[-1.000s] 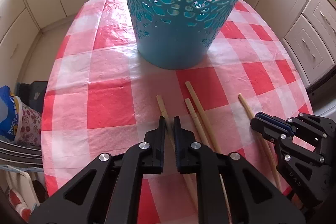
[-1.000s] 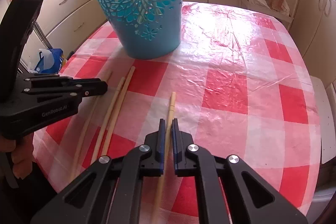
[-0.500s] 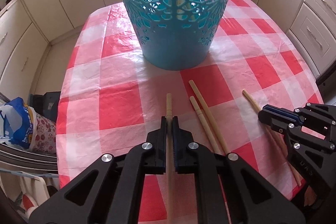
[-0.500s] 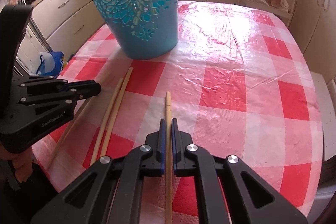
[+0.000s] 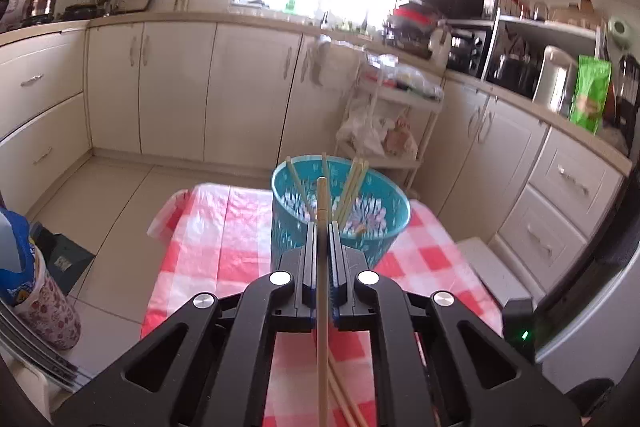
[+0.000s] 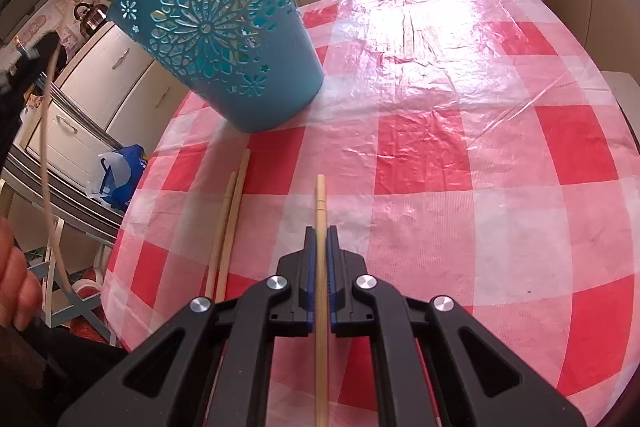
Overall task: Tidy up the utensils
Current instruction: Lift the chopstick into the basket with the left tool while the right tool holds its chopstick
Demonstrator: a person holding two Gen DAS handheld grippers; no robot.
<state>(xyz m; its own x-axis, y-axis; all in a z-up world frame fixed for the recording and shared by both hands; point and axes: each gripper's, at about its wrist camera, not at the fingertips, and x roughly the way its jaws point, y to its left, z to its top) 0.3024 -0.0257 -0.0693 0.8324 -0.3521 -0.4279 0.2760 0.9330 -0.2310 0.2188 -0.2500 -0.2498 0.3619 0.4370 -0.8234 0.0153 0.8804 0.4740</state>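
My left gripper (image 5: 321,227) is shut on a wooden chopstick (image 5: 322,291), held high above the table. Its tip points at the turquoise cut-out basket (image 5: 384,227), which holds several chopsticks (image 5: 352,187) standing inside. In the right wrist view my right gripper (image 6: 319,233) is shut on another chopstick (image 6: 320,199), low over the red-and-white checked tablecloth (image 6: 460,155). Two more chopsticks (image 6: 230,211) lie side by side on the cloth to its left. The basket (image 6: 224,39) stands beyond them at the far left of the table.
Cream kitchen cabinets (image 5: 180,87) ring the table, and a wire trolley (image 5: 392,115) with bags stands behind the basket. A blue bag (image 5: 16,259) sits left of the table. A person's hand (image 6: 16,287) shows at the right wrist view's left edge.
My left gripper shut on a chopstick, lifted it off the cloth and tilted up to look over the basket rim. My right gripper shut on its chopstick and shifted slightly.
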